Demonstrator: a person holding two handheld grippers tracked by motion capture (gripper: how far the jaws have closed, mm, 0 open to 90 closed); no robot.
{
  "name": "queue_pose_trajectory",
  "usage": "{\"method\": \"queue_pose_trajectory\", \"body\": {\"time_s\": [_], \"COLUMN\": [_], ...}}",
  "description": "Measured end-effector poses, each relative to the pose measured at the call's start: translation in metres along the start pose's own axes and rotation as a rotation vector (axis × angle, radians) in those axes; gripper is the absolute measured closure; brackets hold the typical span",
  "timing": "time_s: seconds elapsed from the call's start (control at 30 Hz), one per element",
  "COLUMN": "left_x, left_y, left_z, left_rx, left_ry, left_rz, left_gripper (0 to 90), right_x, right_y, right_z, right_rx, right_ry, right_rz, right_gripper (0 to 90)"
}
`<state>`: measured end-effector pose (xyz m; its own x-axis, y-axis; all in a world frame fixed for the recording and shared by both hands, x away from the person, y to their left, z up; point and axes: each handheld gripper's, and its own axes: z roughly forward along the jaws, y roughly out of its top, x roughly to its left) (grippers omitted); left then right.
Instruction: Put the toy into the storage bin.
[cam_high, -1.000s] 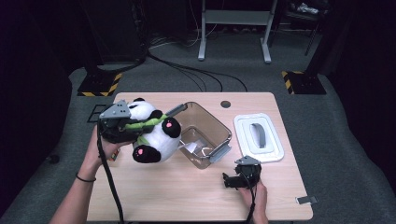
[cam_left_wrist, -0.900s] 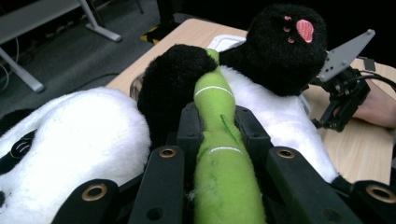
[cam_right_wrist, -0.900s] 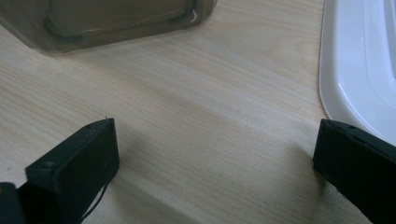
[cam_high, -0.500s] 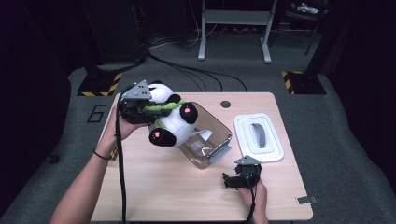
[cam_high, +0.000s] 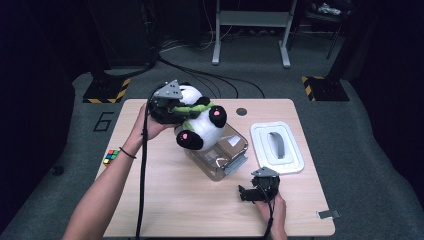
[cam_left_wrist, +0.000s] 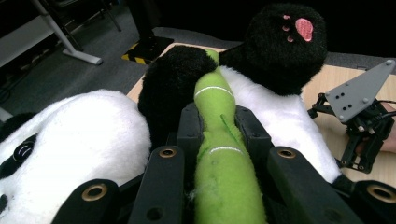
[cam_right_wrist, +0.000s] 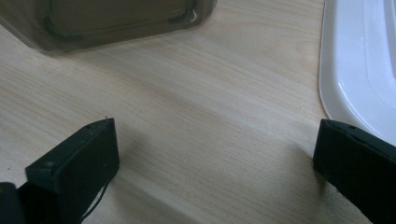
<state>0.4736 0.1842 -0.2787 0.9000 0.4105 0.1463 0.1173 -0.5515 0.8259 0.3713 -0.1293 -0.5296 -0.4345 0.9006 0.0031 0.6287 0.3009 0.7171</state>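
Observation:
A black-and-white panda plush hangs in the air over the far left part of a clear plastic bin. My left gripper is shut on the green bamboo stick that the panda hugs. In the left gripper view the black jaws clamp that stick from both sides, between the panda's white body and its head. My right gripper rests on the table in front of the bin, and its jaws stand wide open with bare wood between them.
The bin's white lid lies flat to the right of the bin, close to my right gripper's jaw. A small colour cube sits at the table's left edge. A small metal clip lies at the front right corner.
My left gripper has carried the panda rightward and towards the far side, from beside the bin to above it. The right gripper has stayed put.

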Motion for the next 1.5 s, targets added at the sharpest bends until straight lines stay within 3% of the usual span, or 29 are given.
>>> {"method": "queue_pose_trajectory", "body": {"time_s": [0.73,1.1,1.3,1.43,1.5], "left_x": [-0.005,-0.013,-0.015,-0.017,-0.015], "left_y": [-0.016,-0.024,-0.027,-0.028,-0.031], "left_z": [0.063,0.080,0.086,0.090,0.093], "left_rx": [0.035,0.061,0.054,0.064,0.068], "left_ry": [-0.077,-0.088,-0.116,-0.124,-0.135], "left_rz": [-0.066,-0.088,-0.116,-0.112,-0.135], "left_gripper": [75.1,75.0,75.0,75.0,75.0], "right_x": [0.000,0.000,0.000,0.000,0.000], "right_y": [0.000,0.000,0.000,0.000,0.000], "right_z": [0.000,0.000,0.000,0.000,0.000], "right_rx": [0.000,0.001,0.001,0.000,-0.001], "right_ry": [0.005,0.005,0.005,0.004,0.004], "right_rz": [-0.006,-0.005,-0.005,-0.006,-0.005], "right_gripper": [0.0,0.0,0.0,0.0,0.0]}}
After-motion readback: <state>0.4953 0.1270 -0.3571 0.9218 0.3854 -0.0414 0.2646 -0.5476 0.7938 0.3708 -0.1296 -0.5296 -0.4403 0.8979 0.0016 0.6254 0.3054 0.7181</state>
